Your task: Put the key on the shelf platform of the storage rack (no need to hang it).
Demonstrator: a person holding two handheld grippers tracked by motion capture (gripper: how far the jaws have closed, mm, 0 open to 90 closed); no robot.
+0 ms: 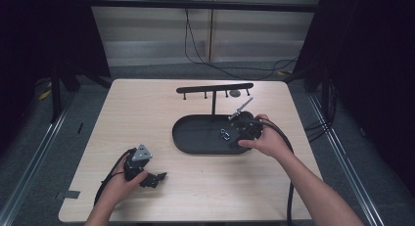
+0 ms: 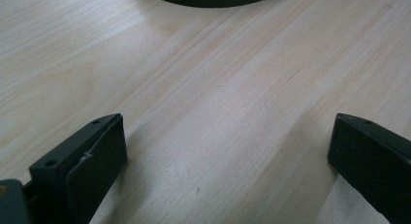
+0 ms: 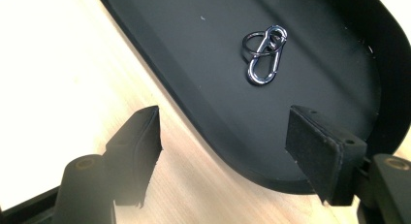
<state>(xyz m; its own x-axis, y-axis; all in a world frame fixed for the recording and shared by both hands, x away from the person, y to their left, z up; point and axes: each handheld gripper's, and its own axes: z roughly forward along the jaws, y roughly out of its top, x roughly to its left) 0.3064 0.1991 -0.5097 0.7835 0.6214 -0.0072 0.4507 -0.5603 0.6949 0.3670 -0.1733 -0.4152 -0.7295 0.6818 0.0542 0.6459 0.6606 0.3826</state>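
Your right gripper hangs over the near rim of the black oval tray, jaws spread wide and holding nothing. The small silver carabiner clip on its ring lies just ahead on the tray floor, a mere glint from above. Your left gripper rests agape on the pale wooden table, apparently touching only the tabletop.

The left hand rests low near the person's side holding the left gripper level with its jaws spread wide and nothing between them, while the right forearm reaches forward, its hand tilting the right gripper downward, jaws apart and bare.
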